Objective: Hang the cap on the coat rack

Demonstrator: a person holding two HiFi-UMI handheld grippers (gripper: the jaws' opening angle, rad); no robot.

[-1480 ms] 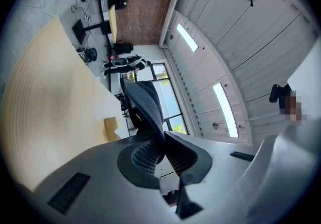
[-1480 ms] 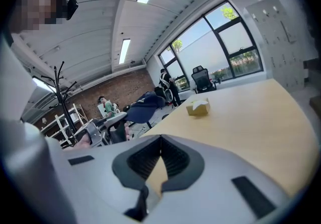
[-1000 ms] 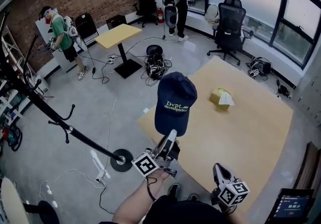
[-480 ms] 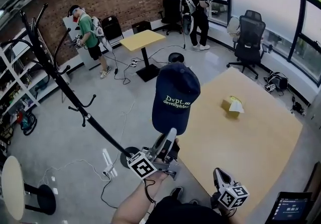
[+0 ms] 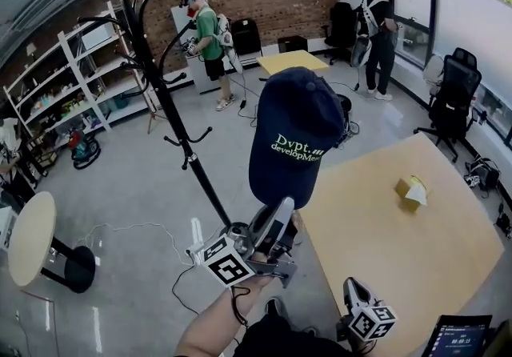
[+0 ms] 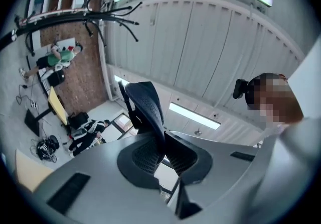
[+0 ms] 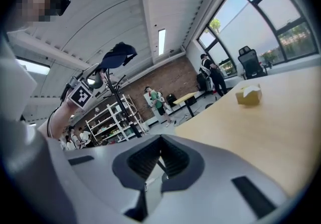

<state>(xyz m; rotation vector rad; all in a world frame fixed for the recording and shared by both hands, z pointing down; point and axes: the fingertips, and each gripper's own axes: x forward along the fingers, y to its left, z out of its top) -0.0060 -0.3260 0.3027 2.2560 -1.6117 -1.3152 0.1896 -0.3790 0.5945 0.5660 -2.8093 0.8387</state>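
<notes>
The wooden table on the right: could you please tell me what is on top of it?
Only a small yellow tissue box shows on the table. The cap, which the left gripper holds up, covers the table's left corner, so that part cannot be seen.

The left gripper (image 5: 282,218) clamps the brim of a navy fabric cap with pale lettering (image 5: 294,135), crown upward; a tall black metal coat rack (image 5: 164,99) stands apart, leftward.

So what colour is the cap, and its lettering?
The cap is dark navy blue, with pale green lettering; clearest in the head view.
</notes>
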